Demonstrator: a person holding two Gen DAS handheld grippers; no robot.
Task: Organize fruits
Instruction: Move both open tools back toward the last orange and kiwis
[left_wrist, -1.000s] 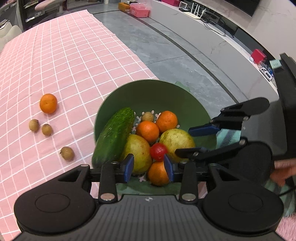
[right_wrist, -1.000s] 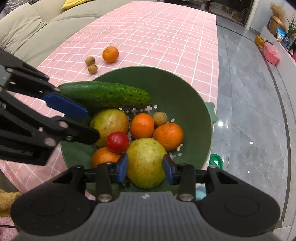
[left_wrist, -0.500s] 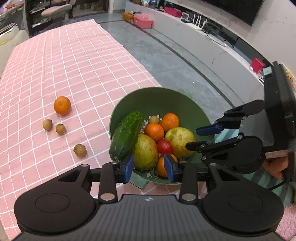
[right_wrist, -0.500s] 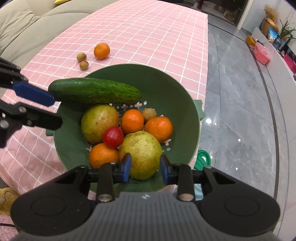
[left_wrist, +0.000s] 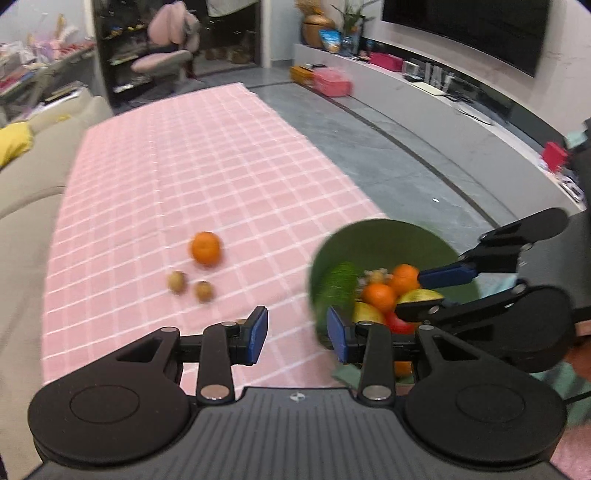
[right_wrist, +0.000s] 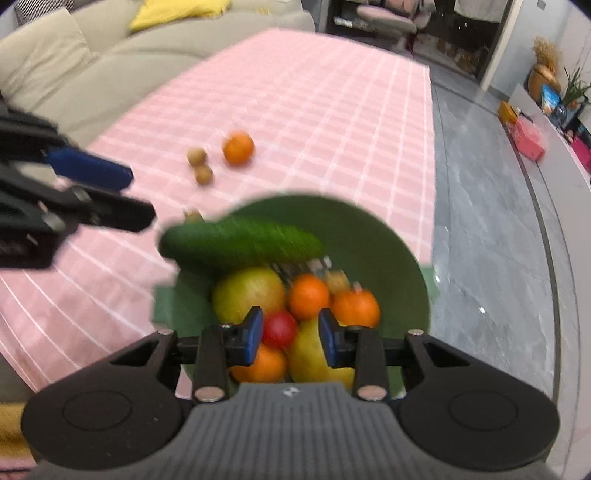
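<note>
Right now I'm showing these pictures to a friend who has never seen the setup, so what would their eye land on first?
Most likely the green bowl at the near edge of the pink checked tablecloth, piled with oranges, pears, a red tomato and a long cucumber across its far side. Next, the lone orange out on the cloth beside two small brown fruits.

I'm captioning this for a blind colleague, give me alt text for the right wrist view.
A green bowl at the edge of a pink checked tablecloth holds a cucumber, pears, oranges and a tomato. The right gripper hovers above it, empty; one orange lies on the cloth.
</note>
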